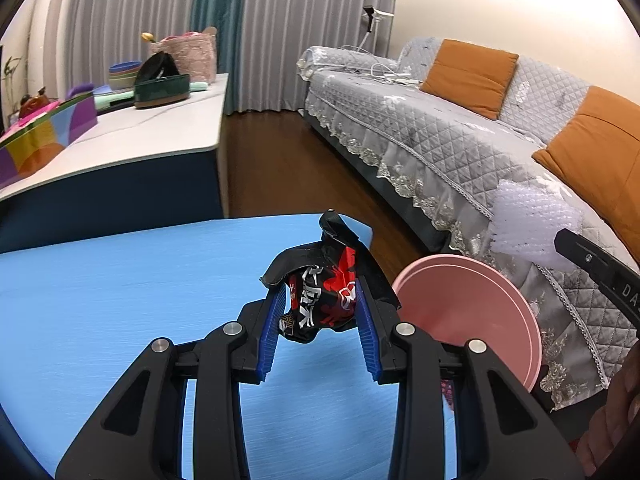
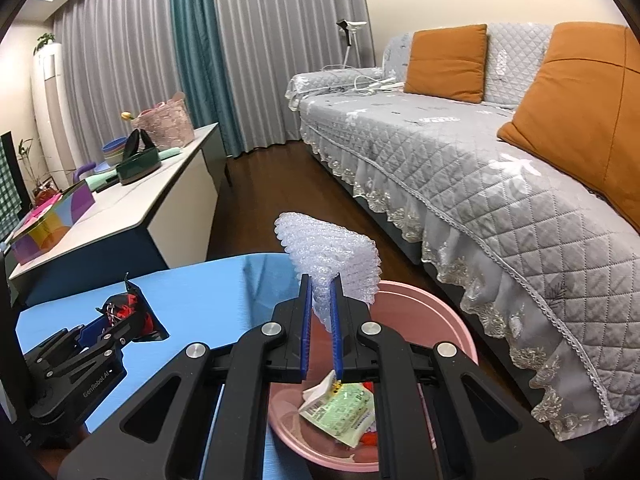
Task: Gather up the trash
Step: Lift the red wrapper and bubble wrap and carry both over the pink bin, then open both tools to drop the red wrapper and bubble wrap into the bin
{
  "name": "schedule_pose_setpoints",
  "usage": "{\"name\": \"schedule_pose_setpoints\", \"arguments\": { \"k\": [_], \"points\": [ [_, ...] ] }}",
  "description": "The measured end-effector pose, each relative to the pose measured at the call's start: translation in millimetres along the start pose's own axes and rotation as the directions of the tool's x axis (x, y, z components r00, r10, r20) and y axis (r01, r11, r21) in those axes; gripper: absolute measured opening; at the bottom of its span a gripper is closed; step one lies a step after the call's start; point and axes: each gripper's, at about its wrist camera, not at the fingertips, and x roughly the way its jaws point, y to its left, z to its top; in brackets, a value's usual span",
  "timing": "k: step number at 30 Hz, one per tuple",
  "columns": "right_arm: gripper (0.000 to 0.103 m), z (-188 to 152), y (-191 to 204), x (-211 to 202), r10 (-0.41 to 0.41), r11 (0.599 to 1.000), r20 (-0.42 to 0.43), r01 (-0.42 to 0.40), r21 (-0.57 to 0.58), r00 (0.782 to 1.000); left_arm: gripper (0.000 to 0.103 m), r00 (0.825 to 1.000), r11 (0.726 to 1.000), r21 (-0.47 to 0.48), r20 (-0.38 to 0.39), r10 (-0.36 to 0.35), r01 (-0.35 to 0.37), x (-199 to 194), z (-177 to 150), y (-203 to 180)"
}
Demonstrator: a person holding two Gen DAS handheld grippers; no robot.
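Trash was held in both tongs: a black wrapper (image 1: 324,300) pinched by the left gripper (image 1: 320,308) over the blue table (image 1: 100,280), bubble wrap (image 2: 332,256) pinched by the right gripper (image 2: 320,320) above the pink basin (image 2: 440,320). Light wrap might drift past the rim if dropped from that height.

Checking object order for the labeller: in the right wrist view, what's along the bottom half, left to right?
Left tongs shut on the black-and-red crumpled snack wrapper → bare blue tabletop → right tongs shut on the white bubble wrap wad → pink round plastic basin → grey quilted sofa cover.
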Motion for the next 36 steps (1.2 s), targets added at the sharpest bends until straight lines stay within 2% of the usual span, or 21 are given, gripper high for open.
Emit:
{"name": "schedule_pose_setpoints", "arguments": {
  "k": [21,36],
  "points": [
    [0.009,-6,-53,17,-0.071,0.996,-0.033,0.073,0.05,0.997,0.035,0.994,0.99,0.089,-0.02,-0.104,0.106,25,-9,-57],
    [0.009,-11,-67,26,-0.088,0.995,-0.06,0.091,0.047,0.994,0.035,0.988,0.98,0.125,-0.051,-0.147,0.152,40,-15,-86]
  ]
}}
